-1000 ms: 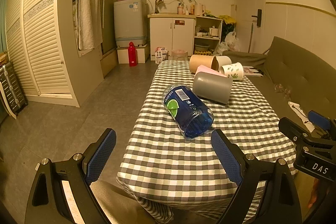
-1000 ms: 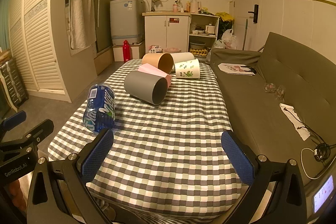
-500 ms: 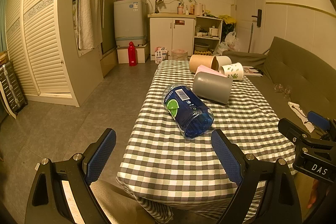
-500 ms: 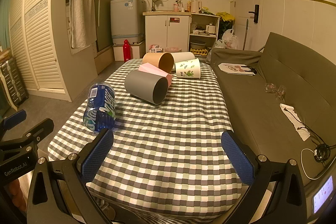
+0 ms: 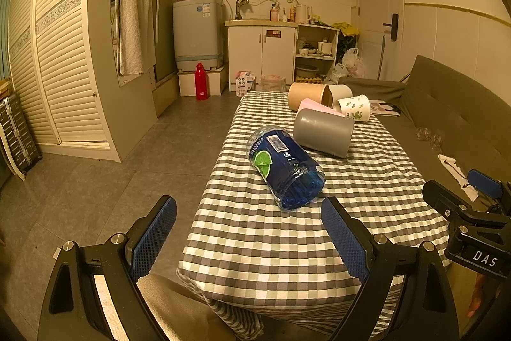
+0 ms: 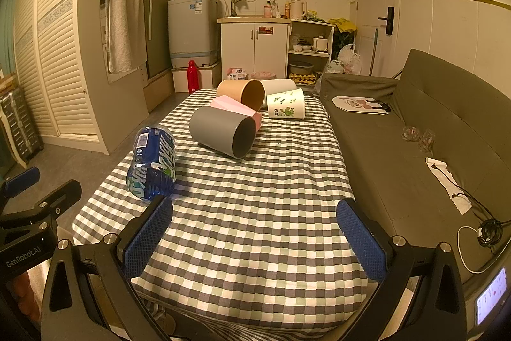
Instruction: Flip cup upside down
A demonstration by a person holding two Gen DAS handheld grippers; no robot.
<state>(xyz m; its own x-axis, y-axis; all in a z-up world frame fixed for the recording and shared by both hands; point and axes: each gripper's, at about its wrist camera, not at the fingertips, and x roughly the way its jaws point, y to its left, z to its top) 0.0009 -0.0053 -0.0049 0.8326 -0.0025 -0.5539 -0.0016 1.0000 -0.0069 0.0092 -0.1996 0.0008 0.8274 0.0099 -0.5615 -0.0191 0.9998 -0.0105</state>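
A blue transparent plastic cup (image 5: 286, 168) with a lime label lies on its side on the checked tablecloth (image 5: 287, 245), mouth toward me; it also shows in the right wrist view (image 6: 153, 163). Behind it a grey cup (image 5: 322, 132) (image 6: 223, 135), a pink cup (image 6: 234, 107), a tan cup (image 6: 241, 91), a plain white cup (image 6: 279, 84) and a white leaf-print cup (image 6: 286, 107) all lie on their sides. My left gripper (image 5: 249, 232) is open and empty, just short of the blue cup. My right gripper (image 6: 255, 235) is open and empty over the table's near end.
A grey sofa (image 6: 431, 123) runs along the table's right side, with two small glasses (image 6: 418, 136) and a cable (image 6: 479, 232) on it. Tiled floor (image 5: 111, 165) lies left of the table. Cabinets and a washing machine (image 6: 191, 31) stand at the back.
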